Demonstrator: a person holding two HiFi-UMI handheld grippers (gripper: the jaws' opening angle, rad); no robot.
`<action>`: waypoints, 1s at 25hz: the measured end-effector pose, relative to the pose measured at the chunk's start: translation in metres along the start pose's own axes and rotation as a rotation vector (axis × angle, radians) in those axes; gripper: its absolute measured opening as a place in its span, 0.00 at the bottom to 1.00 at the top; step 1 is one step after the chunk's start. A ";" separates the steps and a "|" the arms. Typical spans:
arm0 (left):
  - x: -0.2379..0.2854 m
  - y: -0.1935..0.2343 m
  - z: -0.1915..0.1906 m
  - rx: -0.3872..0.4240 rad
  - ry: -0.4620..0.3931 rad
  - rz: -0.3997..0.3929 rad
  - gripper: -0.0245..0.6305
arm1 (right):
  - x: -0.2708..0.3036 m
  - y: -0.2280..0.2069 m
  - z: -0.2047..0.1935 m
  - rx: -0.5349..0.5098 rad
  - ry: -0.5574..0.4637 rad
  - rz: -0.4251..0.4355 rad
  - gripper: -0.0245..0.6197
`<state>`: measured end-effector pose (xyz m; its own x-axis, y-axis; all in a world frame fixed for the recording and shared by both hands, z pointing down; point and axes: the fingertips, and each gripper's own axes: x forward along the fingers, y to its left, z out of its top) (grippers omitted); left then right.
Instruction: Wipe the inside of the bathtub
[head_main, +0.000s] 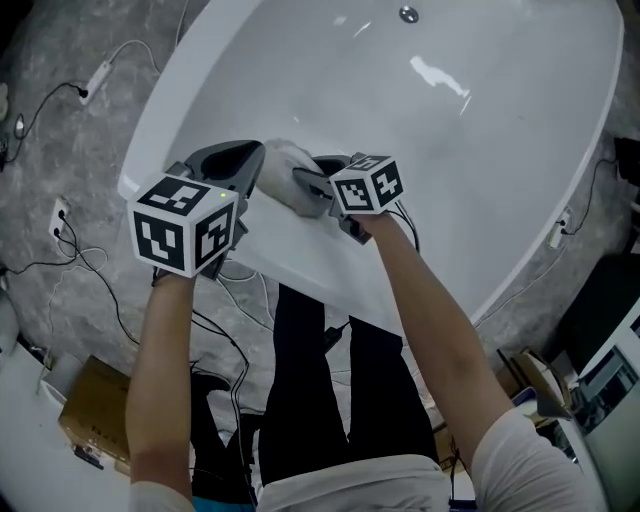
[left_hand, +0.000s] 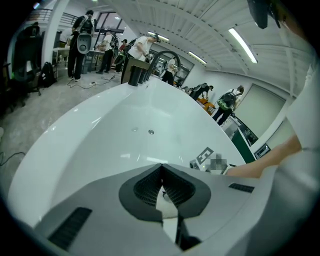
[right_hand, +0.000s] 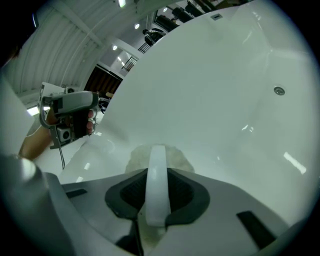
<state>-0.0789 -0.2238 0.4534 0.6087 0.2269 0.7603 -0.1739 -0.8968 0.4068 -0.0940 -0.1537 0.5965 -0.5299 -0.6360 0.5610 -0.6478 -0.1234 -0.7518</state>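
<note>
My right gripper (right_hand: 157, 186) clamps the smooth white strap (right_hand: 158, 156) of a fuzzy pad (right_hand: 181, 161) against the glossy tub (right_hand: 215, 100) wall. My left gripper (left_hand: 161, 174), closed and empty, sits just beside it.

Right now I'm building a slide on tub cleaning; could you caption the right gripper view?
Right gripper clamps a white-handled scrubbing pad against the bathtub's inner wall.

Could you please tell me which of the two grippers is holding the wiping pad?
The right gripper: its jaws clamp the pad's white handle, while the left gripper is shut on nothing.
</note>
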 end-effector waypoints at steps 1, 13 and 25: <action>-0.002 0.001 0.000 0.006 0.003 0.005 0.06 | -0.001 0.011 0.003 -0.002 -0.008 0.015 0.19; -0.021 0.019 -0.011 0.123 0.066 0.014 0.06 | -0.018 0.088 0.014 -0.045 -0.040 0.104 0.18; -0.017 0.016 -0.001 0.206 0.086 -0.011 0.06 | -0.045 0.134 0.016 -0.041 -0.035 0.191 0.18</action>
<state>-0.0928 -0.2414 0.4470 0.5396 0.2607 0.8005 -0.0005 -0.9507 0.3100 -0.1483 -0.1537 0.4647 -0.6262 -0.6711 0.3968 -0.5597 0.0327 -0.8280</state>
